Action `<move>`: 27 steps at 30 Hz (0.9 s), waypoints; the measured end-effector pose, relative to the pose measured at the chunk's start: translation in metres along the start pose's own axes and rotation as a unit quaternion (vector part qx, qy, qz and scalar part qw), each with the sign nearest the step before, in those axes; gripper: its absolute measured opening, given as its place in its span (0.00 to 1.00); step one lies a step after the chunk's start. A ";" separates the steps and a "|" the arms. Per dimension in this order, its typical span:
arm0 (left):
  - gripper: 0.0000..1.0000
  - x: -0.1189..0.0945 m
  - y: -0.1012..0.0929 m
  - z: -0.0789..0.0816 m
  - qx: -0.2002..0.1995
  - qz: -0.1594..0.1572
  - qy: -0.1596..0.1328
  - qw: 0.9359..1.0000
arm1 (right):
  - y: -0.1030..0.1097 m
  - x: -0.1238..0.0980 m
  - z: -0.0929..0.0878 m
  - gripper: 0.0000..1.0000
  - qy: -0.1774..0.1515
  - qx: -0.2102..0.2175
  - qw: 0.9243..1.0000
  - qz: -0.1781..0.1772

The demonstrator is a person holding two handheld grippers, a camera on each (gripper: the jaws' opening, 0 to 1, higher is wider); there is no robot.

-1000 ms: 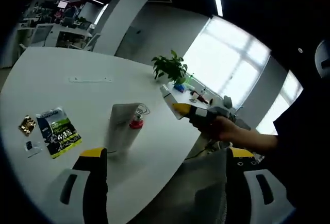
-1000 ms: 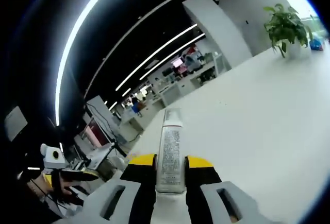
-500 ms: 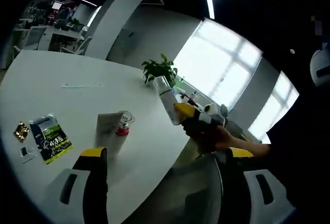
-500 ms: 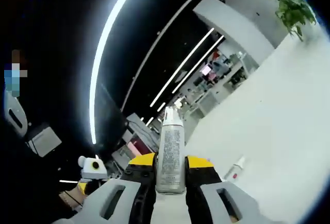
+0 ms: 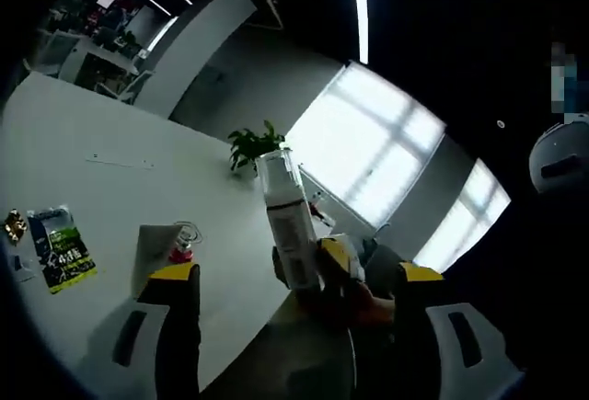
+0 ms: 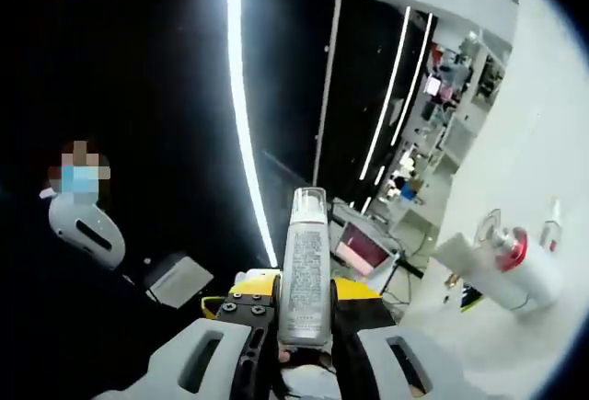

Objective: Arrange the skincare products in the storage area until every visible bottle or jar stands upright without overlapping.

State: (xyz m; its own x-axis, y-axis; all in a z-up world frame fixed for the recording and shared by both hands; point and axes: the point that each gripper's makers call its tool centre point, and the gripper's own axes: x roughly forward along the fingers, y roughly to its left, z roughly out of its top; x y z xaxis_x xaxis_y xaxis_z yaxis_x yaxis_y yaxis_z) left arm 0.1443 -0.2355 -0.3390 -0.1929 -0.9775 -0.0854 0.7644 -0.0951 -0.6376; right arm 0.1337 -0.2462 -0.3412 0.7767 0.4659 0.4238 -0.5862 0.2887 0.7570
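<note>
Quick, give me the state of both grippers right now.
Left gripper: open, jaws wide apart, holding nothing.
Right gripper: shut on the clear bottle, gripped near its base.

In your right gripper view the clear bottle (image 6: 305,267) has its base buried between the jaws of the right hand-held gripper (image 6: 305,303), and its printed label is too fine to read. In your left gripper view the same bottle's (image 5: 288,221) lower end is covered by that hand-held gripper (image 5: 322,267). The green packet (image 5: 55,248) on the surface (image 5: 92,188) carries print too small to make out.
</note>
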 end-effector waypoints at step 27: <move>0.19 -0.001 -0.014 0.037 0.057 0.045 -0.043 0.996 | 0.021 0.021 -0.015 0.11 0.050 -0.012 0.998 0.030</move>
State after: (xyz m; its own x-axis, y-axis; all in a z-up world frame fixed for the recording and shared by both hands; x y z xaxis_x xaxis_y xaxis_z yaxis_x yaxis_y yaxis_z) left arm 0.1568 -0.2399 -0.3017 -0.0705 -0.9952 -0.0684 0.8426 -0.0227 -0.5381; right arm 0.1339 -0.2174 -0.3239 0.7146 0.5631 0.4150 -0.6367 0.2778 0.7193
